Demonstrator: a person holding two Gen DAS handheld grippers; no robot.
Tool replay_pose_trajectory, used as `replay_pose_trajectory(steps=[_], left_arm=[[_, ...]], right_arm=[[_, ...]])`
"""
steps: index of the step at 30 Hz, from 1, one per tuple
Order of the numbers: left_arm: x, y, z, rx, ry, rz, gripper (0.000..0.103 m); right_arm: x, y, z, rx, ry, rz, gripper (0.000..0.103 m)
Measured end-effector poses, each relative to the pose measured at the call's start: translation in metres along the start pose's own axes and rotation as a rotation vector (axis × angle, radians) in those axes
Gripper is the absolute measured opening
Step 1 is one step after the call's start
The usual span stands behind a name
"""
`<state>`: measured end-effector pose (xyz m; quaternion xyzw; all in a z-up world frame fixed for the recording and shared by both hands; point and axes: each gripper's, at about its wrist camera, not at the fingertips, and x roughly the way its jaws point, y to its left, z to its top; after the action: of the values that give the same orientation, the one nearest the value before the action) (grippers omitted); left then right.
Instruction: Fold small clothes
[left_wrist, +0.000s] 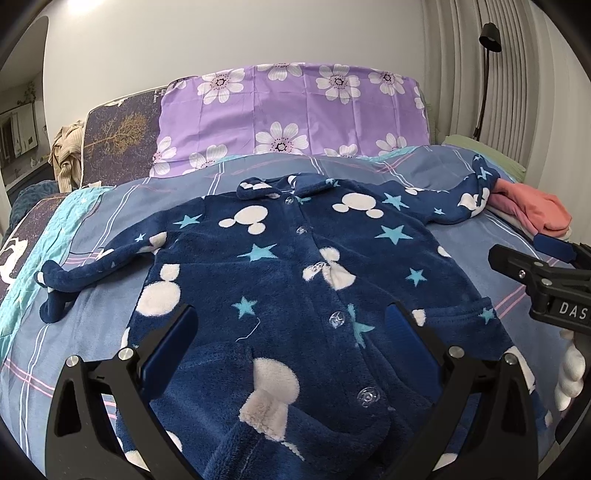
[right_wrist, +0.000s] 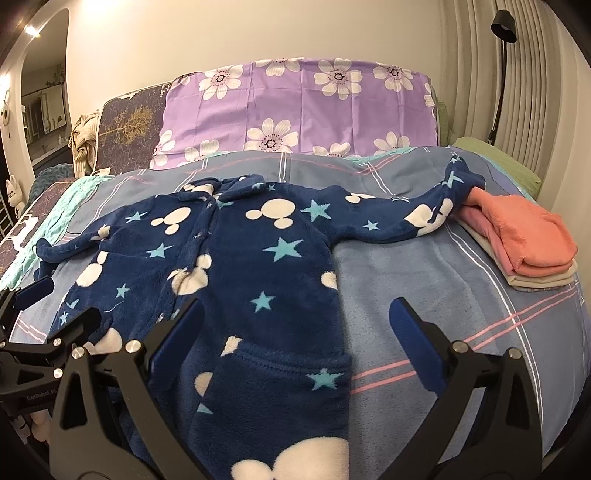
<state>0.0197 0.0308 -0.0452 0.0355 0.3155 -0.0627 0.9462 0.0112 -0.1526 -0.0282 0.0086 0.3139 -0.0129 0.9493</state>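
A navy fleece baby sleepsuit (left_wrist: 288, 266) with white mouse heads and teal stars lies spread face up on the bed, sleeves out to both sides; it also shows in the right wrist view (right_wrist: 236, 258). Its front is snapped shut. My left gripper (left_wrist: 291, 332) is open and empty, hovering over the suit's lower body. My right gripper (right_wrist: 295, 328) is open and empty over the suit's right edge and a pocket. Each gripper shows at the edge of the other's view, the right one (left_wrist: 532, 258) and the left one (right_wrist: 55, 306).
A folded stack of coral, pink and beige clothes (right_wrist: 524, 240) lies at the right, touching the suit's right sleeve end. The blue plaid bedspread (right_wrist: 443, 280) covers the bed. A purple flowered pillow (left_wrist: 288, 114) stands behind. A black lamp (left_wrist: 487, 55) stands at the far right.
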Motion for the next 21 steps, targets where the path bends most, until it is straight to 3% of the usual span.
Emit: replay_pose_trajectory(steps=[17, 21], left_arm=[[0.007, 0.014, 0.007, -0.040, 0.005, -0.014, 0.101], [0.011, 0.018, 0.009, -0.049, 0.013, -0.036, 0.097]], right_arm=[[0.000, 0.007, 0.005, -0.021, -0.012, -0.013, 0.101], [0.003, 0.011, 0.009, -0.030, -0.005, -0.016, 0.101]])
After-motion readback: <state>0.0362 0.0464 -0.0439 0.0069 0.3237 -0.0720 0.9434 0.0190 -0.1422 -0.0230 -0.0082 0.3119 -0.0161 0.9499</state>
